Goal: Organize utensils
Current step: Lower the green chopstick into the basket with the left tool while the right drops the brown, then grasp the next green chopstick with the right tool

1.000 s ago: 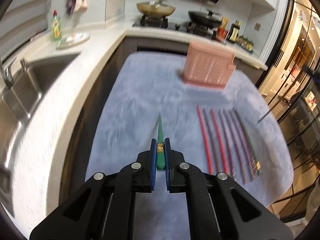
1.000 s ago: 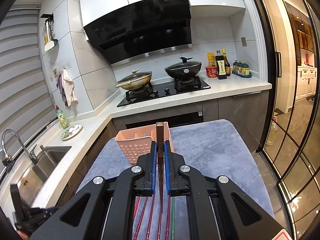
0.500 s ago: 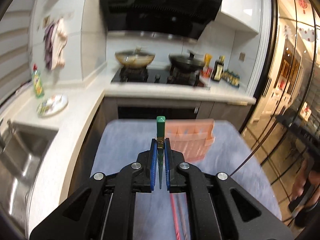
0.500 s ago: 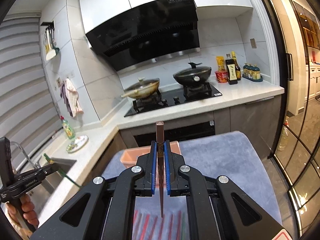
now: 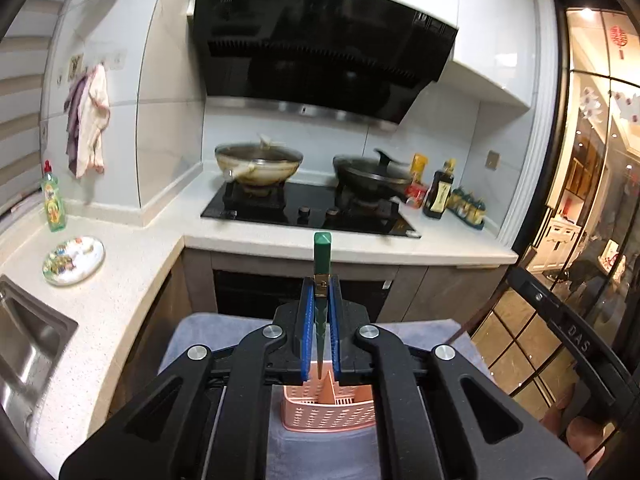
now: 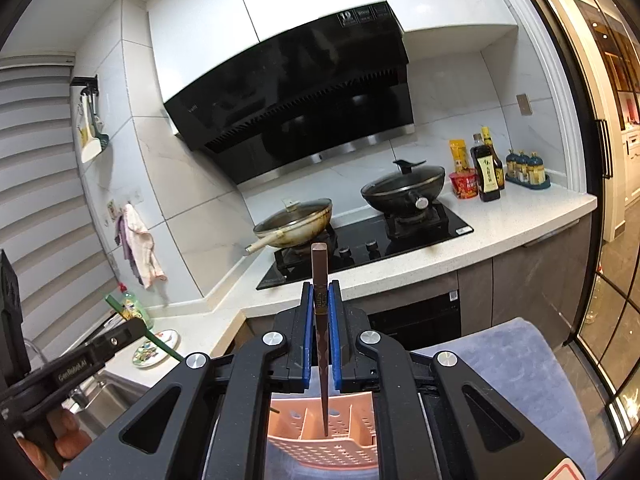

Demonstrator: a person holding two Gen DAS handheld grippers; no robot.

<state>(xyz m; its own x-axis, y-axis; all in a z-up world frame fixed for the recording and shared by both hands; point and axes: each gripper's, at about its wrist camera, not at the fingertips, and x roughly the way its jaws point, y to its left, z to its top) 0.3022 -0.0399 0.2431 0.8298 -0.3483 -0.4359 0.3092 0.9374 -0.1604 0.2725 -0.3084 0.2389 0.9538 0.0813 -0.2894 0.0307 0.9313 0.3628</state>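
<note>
My left gripper (image 5: 320, 300) is shut on a green chopstick (image 5: 321, 256) that stands upright, its thin end hanging over the pink perforated basket (image 5: 328, 412) below. My right gripper (image 6: 321, 300) is shut on a brown chopstick (image 6: 319, 264), also upright, with its tip down inside the pink basket (image 6: 324, 440) near a divider. In the right wrist view the left gripper (image 6: 132, 330) shows at the lower left with the green chopstick (image 6: 160, 346) slanting through it. The basket stands on a grey-blue cloth (image 6: 516, 364).
The white L-shaped counter (image 5: 132, 264) holds a steel sink (image 5: 24, 344), a patterned plate (image 5: 74, 260) and a green soap bottle (image 5: 52, 200). Two lidded woks (image 6: 404, 190) sit on the black hob. Sauce bottles (image 6: 486, 172) stand at right. Glass doors (image 5: 580, 240) line the right side.
Both grippers rose and moved forward over the basket. The left one lifted the green chopstick off the cloth and turned it upright. The row of chopsticks on the cloth dropped out of sight.
</note>
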